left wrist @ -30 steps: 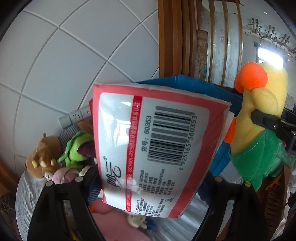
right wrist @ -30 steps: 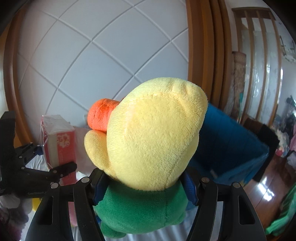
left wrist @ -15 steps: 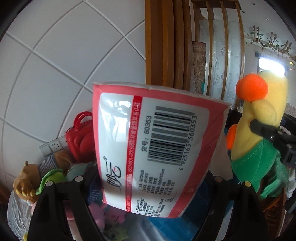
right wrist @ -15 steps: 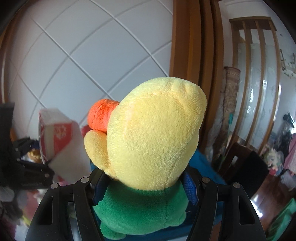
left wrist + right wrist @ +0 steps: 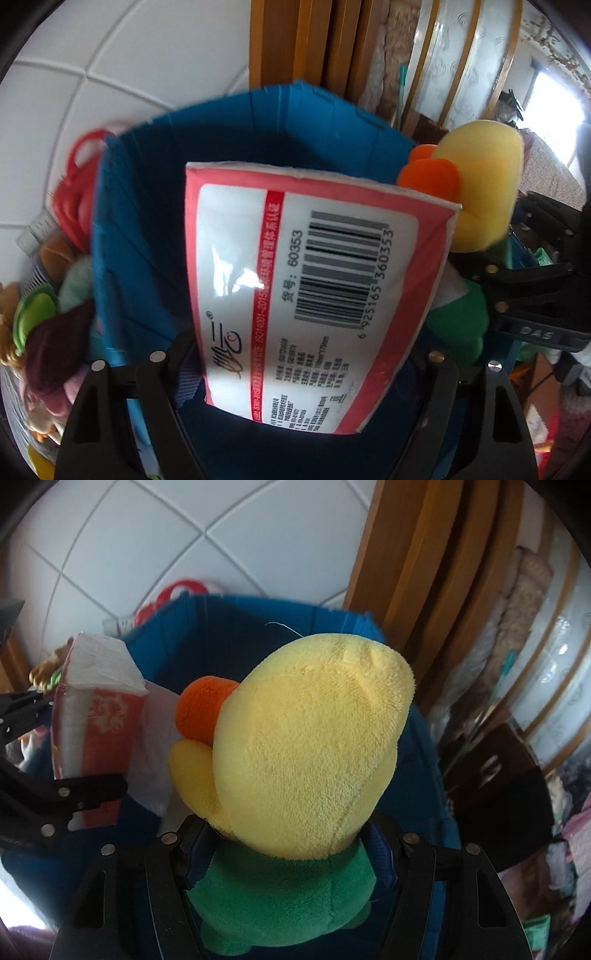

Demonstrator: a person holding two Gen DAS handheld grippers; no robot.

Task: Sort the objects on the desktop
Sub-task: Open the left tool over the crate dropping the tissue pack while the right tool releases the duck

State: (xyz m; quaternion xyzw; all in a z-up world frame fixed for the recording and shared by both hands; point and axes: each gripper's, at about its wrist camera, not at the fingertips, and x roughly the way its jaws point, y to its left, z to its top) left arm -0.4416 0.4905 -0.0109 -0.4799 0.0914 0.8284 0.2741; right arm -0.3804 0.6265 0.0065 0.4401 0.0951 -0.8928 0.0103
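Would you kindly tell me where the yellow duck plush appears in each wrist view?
Left wrist: the duck plush is at the right edge, beside the tissue pack.
Right wrist: the duck plush fills the centre, gripped by the right tongs.
Shared landmark: the blue bin behind both.

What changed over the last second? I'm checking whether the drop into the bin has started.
Both tongs swung toward the blue bin, which now fills the background behind the tissue pack and the plush duck; earlier, mostly tiled wall showed. Nothing was released: the left tongs and right tongs remain clamped on the same items.
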